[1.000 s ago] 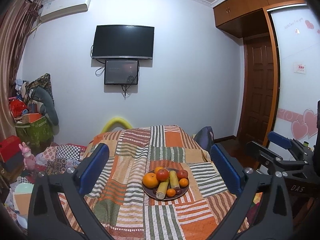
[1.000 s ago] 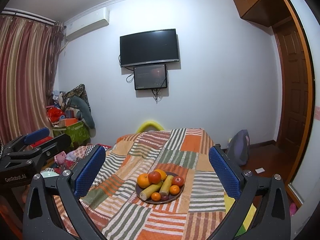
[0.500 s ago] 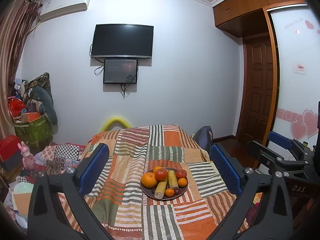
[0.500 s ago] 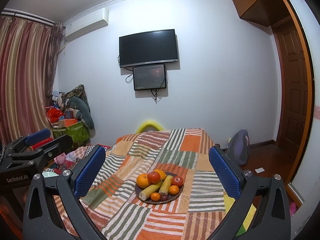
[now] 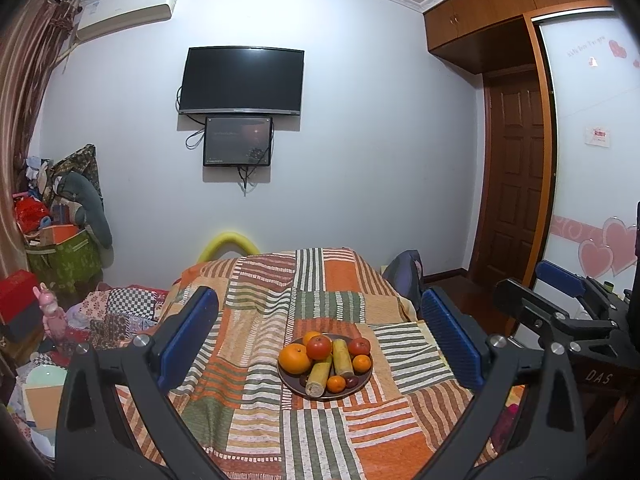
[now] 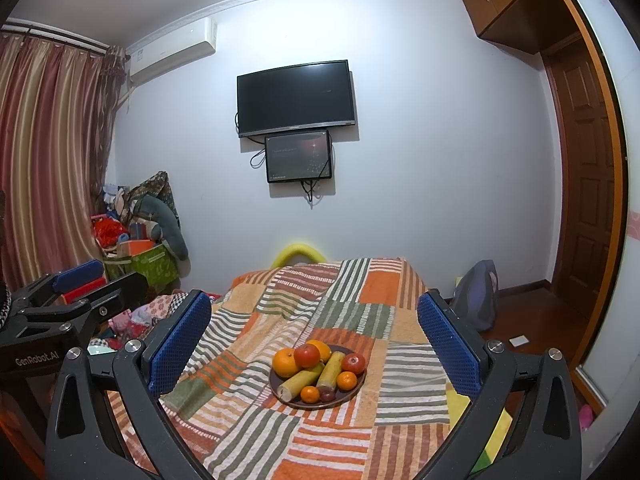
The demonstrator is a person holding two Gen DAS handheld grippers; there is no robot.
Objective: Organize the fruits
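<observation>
White walls, a dark television (image 5: 241,80) and a smaller screen (image 5: 238,141) fill the upper middle of both views; below them a striped patchwork blanket (image 5: 256,364) covers a raised surface that may be a bed or a tabletop. On it, low and centre in each frame, sits a dark plate (image 5: 325,393) heaped with fruit: a big orange (image 5: 295,358), two red apples or tomatoes, small mandarins, two pale yellow-green stalks, something small and dark.

Both tools hover well back from the plate. The left gripper (image 5: 320,336) has its jaws spread wide and empty; so does the right gripper (image 6: 314,338).

All the fruit lies on the plate, which fits either a heap waiting to be sorted or an arrangement just finished, so no particular move can be called. Any grasp here would want a gentle pinch across the widest part of a round fruit, lifting top pieces first so the heap does not roll.

Readable writing: "GenRobot.AI" at the right view's left edge, "DAS" at the left view's right edge.
</observation>
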